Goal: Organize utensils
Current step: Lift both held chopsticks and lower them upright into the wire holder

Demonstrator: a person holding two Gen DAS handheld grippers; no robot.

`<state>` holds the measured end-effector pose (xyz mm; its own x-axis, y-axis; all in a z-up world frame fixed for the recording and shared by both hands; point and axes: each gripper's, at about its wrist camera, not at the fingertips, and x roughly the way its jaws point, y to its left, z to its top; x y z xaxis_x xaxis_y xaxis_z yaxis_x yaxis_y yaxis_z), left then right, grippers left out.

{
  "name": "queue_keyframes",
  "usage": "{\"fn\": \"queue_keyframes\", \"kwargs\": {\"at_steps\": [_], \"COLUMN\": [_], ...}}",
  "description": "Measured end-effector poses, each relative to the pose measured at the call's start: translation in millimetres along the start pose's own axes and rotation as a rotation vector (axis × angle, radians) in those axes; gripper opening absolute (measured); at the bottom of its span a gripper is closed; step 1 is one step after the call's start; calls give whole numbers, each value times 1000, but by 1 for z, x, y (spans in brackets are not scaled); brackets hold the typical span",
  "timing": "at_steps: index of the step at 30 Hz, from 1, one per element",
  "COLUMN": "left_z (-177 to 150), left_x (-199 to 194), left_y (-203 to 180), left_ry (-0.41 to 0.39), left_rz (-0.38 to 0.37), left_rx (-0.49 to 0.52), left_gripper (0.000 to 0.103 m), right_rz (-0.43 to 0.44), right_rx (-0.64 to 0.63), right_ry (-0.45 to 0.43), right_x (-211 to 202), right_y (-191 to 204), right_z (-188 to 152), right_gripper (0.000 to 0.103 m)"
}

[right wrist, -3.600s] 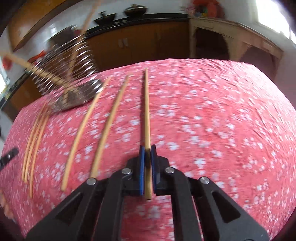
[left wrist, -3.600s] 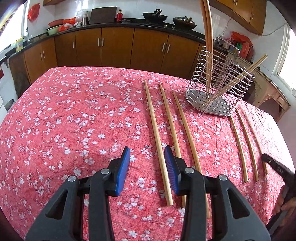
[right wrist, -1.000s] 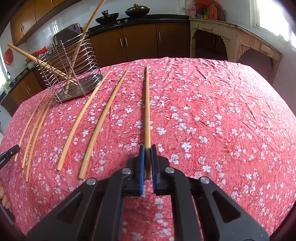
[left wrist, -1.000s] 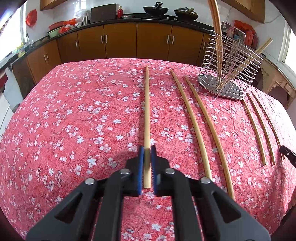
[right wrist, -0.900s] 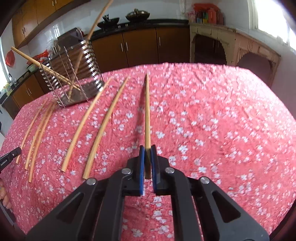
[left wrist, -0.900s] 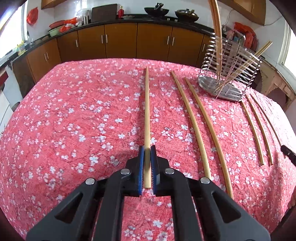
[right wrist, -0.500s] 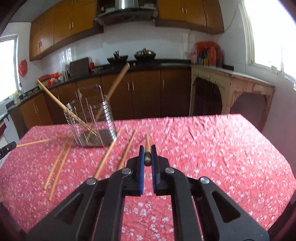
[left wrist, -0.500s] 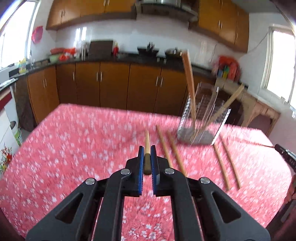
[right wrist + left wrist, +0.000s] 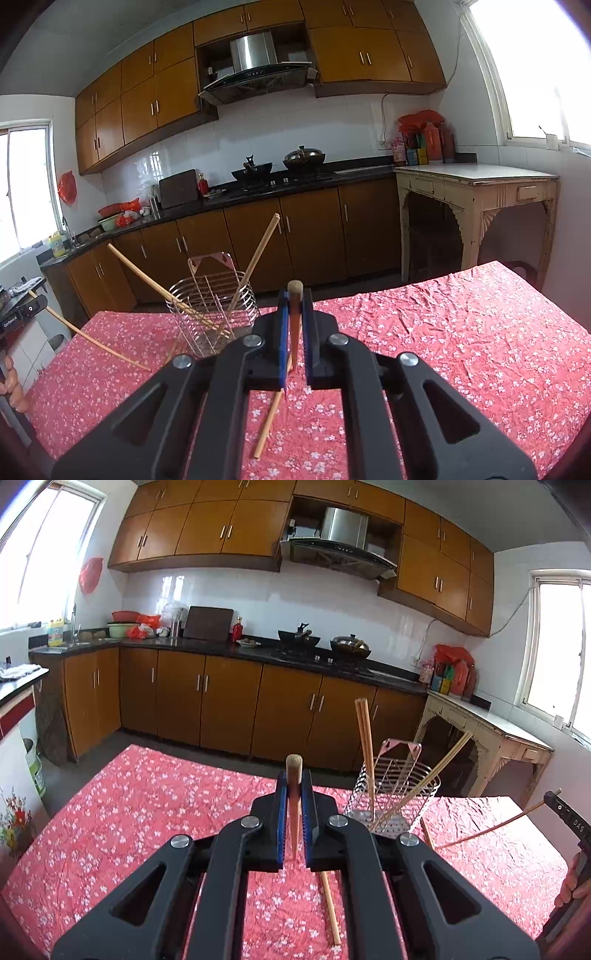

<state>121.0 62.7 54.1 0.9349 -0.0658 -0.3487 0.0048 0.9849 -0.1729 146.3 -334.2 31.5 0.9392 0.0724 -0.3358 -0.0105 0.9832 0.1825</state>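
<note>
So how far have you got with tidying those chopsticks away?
Partway. Some chopsticks already stand in the wire holder. Each gripper is carrying one: the left gripper is shut on a lifted chopstick, and the right gripper on another chopstick. Neither is in the holder yet. At least one loose chopstick lies on the red tablecloth, waiting its turn.

A red floral tablecloth point(image 9: 129, 812) covers the surface. Behind it, brown cabinets point(image 9: 229, 705) carry a dark counter with a wok point(image 9: 298, 639), a lidded pan point(image 9: 350, 647) and a cutting board point(image 9: 208, 623). A worn cream side table point(image 9: 476, 195) stands beneath a window.
</note>
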Motion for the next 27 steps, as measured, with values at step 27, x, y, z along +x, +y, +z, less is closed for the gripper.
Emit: {"fn": "queue_keyframes", "kwargs": {"at_steps": [27], "left_z": [108], "left_x": [-5], "left_y": [-95], "left_ry": [-290], "left_rz": [-101], "left_rx": [-26], "left_gripper": [7], "right_rz": [176], "right_rx": [5], "right_ry": [-183], "right_x": [6], "right_y": [53], "right_z": [130], "right_gripper": [8]}}
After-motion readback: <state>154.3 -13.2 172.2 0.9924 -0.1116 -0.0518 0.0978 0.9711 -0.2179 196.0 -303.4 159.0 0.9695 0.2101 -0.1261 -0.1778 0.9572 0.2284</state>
